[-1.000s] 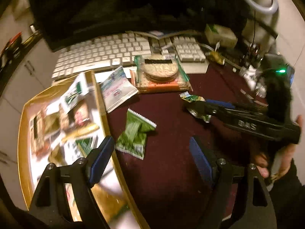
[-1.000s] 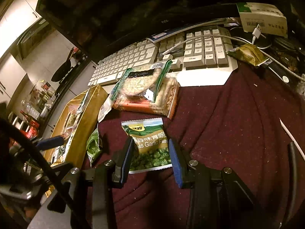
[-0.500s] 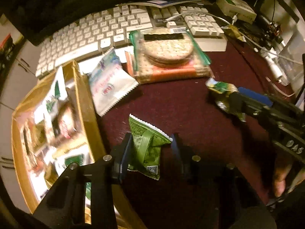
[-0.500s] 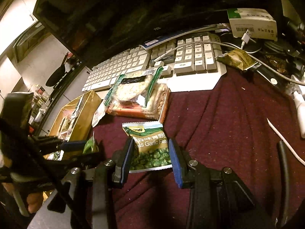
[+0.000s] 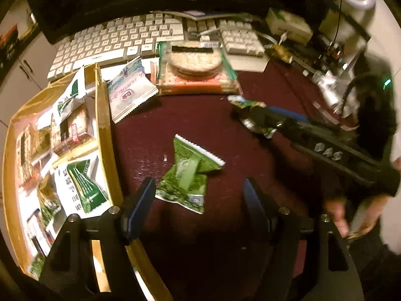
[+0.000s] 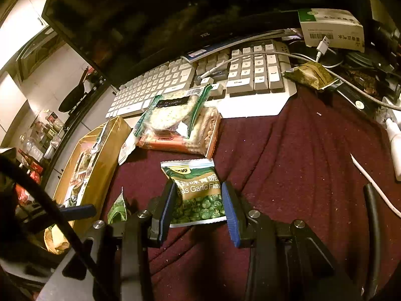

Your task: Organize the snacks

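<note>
A crumpled green snack packet [image 5: 188, 174] lies on the maroon cloth, just ahead of my open, empty left gripper [image 5: 199, 195]. A gold tray [image 5: 102, 115] with several snack packets stands at the left. My right gripper [image 6: 198, 202] is shut on a green garlic-pea packet [image 6: 198, 193], which also shows in the left wrist view [image 5: 253, 115]. The crumpled packet shows at the lower left of the right wrist view [image 6: 117, 207], next to the tray [image 6: 107, 150].
A cracker pack with a biscuit bag on top [image 5: 195, 71] and a white wafer packet [image 5: 129, 89] lie before a white keyboard [image 5: 140, 40]. A small olive packet [image 6: 310, 75], cables and a box [image 6: 330, 28] crowd the right back.
My left gripper closed toward the crumpled green packet half a second ago, then opened wide and pulled back, leaving the packet on the cloth. The right gripper keeps its hold on the pea packet.
</note>
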`<state>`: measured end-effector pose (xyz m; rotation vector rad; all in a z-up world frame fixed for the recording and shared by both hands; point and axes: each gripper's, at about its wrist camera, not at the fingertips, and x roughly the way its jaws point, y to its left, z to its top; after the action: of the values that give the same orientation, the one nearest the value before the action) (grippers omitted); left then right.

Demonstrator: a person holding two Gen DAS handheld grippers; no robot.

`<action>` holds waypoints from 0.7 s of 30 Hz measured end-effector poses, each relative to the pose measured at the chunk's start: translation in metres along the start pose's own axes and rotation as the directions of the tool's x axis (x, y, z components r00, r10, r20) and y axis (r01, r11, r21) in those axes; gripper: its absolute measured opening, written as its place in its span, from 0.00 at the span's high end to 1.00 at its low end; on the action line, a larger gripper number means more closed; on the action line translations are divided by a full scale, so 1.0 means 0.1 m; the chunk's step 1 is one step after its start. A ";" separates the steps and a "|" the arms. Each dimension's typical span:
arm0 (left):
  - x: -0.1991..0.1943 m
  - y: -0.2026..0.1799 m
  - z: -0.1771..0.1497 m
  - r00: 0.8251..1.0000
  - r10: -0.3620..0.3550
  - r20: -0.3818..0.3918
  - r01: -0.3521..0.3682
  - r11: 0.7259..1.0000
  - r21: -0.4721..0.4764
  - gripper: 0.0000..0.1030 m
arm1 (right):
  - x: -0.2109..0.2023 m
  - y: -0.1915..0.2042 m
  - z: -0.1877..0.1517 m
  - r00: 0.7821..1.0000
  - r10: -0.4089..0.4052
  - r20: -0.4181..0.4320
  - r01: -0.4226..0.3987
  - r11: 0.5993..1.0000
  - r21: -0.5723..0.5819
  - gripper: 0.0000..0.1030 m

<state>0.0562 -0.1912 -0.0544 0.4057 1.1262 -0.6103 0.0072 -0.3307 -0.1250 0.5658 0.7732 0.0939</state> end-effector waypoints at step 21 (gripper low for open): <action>0.16 -0.04 -0.11 0.999 -0.033 -0.009 0.033 0.998 -0.060 0.54 | 0.00 0.01 0.00 1.000 0.001 0.003 -0.001 1.000 0.001 0.64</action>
<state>0.0505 -0.1914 -0.0739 0.3396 1.1594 -0.6030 0.0075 -0.3302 -0.1244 0.5675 0.7696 0.0938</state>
